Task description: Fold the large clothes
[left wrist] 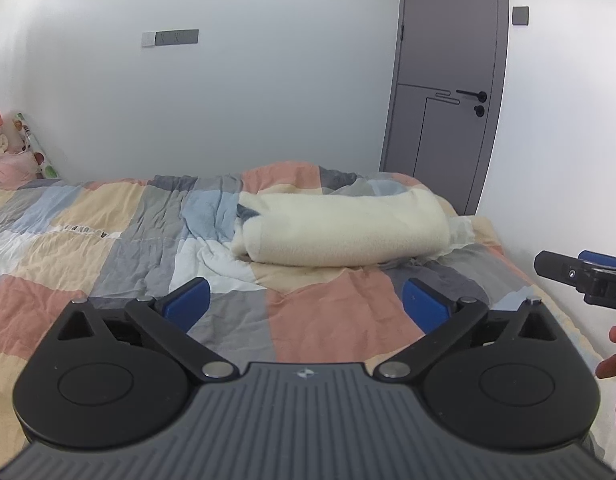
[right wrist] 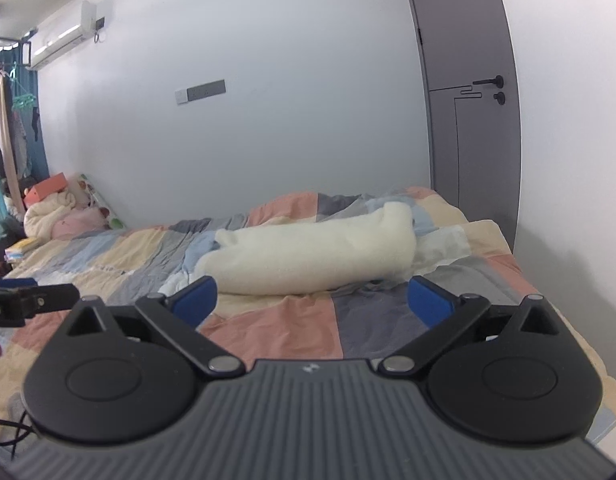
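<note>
Folding looks finished: cream fleece garment (left wrist: 340,228) lies bundled on the patchwork quilt (left wrist: 107,216); left gripper (left wrist: 305,306) and right gripper (right wrist: 312,300) hover nearby, jaws spread, empty.

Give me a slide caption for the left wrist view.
Open left gripper above the quilt, facing a folded cream garment.
</note>
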### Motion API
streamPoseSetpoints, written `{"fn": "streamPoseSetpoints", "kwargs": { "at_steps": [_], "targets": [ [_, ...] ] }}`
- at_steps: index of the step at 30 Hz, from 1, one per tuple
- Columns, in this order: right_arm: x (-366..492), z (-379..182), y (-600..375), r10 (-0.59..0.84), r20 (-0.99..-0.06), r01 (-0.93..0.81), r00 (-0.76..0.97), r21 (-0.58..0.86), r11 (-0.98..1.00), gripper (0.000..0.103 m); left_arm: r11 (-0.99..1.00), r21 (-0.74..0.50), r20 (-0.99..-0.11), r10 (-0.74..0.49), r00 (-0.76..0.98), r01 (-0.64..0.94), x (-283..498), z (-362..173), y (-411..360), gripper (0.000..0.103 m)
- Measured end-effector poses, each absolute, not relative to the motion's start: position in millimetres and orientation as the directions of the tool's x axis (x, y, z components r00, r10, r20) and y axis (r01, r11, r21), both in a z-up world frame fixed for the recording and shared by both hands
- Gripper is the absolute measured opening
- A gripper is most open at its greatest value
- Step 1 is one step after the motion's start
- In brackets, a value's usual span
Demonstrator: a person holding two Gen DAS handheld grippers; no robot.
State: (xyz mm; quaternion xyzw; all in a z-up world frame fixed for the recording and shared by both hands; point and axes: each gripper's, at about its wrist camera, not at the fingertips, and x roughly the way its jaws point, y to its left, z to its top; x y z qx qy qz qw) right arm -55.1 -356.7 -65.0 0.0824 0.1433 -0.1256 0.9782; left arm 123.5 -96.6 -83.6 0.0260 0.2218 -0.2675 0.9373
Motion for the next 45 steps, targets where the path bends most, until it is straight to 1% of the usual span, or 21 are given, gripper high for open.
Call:
{"fn": "streamPoseSetpoints", "kwargs": {
  "at_steps": [11, 22, 45],
  "targets": [
    [-57.1, -64.9, -348.5, -0.195, -0.322, 0.245, 0.926, 0.123, 0.962, 0.103, 0.855, -0.064, -0.42, -0.491, 0.763, 0.515, 118.4, -78.9, -93.9, 0.103],
    [-58.6, -59.5, -346.2, -0.19, -0.322, 0.241, 0.927, 0.127, 0.962, 0.103, 0.853, -0.061, -0.4, -0.496, 0.771, 0.518, 109.2, -72.6, -90.5, 0.103],
    [-61.1, -61.3, -345.8, -0.182, -0.342, 0.24, 0.922, 0.137, 0.961, 0.103, 0.842, -0.075, -0.396, -0.516, 0.759, 0.534, 104.6, -72.1, -89.5, 0.103]
  ]
}}
